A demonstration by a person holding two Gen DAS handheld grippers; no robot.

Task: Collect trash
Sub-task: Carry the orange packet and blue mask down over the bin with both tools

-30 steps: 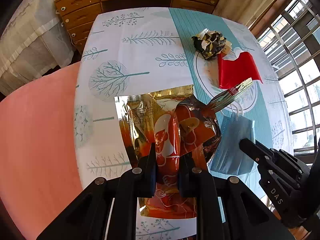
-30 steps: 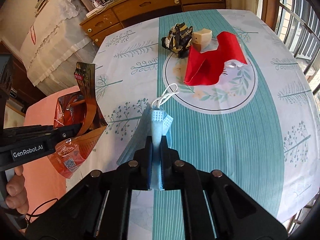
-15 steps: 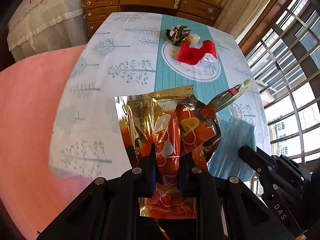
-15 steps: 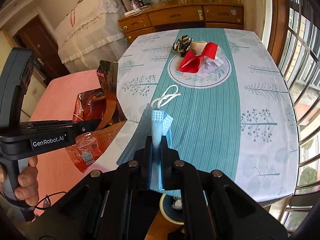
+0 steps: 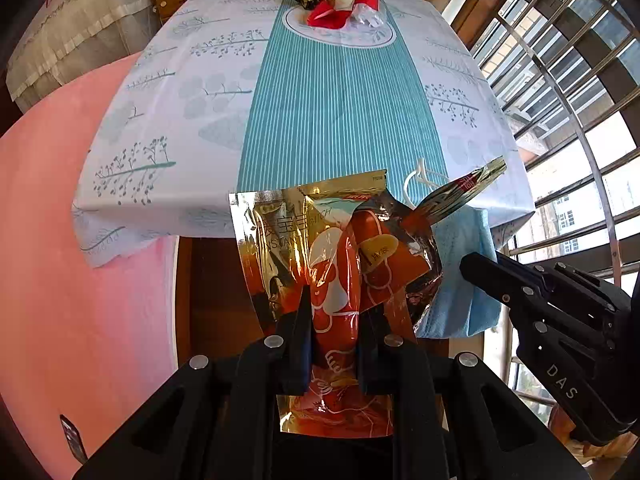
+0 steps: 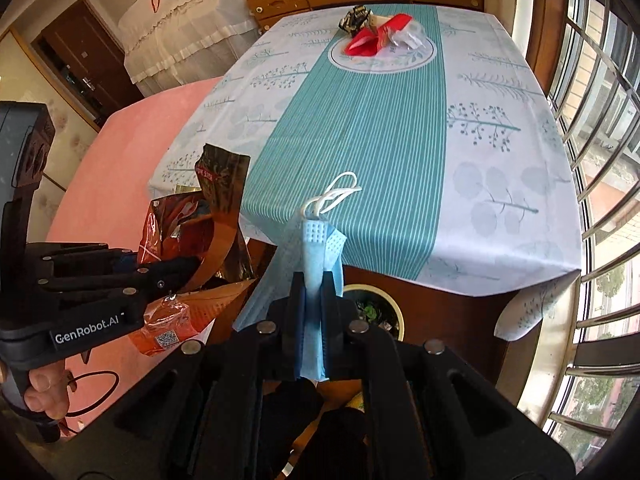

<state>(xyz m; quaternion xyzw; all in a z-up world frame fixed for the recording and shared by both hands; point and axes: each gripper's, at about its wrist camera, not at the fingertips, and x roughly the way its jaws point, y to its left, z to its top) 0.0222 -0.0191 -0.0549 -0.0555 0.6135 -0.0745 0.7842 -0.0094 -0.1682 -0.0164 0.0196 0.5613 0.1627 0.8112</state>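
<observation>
Left wrist view: the left gripper (image 5: 334,320) is clamped on an orange-and-gold snack wrapper (image 5: 340,256), held beyond the near edge of the table (image 5: 332,120), while the remaining red wrapper (image 5: 332,16) is seen well apart at the far end. Right wrist view: the right gripper (image 6: 313,300) is closed on a folded blue face mask (image 6: 318,256), its long axis running up along the fingers, and a round bin (image 6: 370,308) is seen just below, judged nearer to this hand.

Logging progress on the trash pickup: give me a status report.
Left gripper shut on snack wrapper. Right gripper shut on face mask. Red wrapper on table. Nothing blocking.
</observation>
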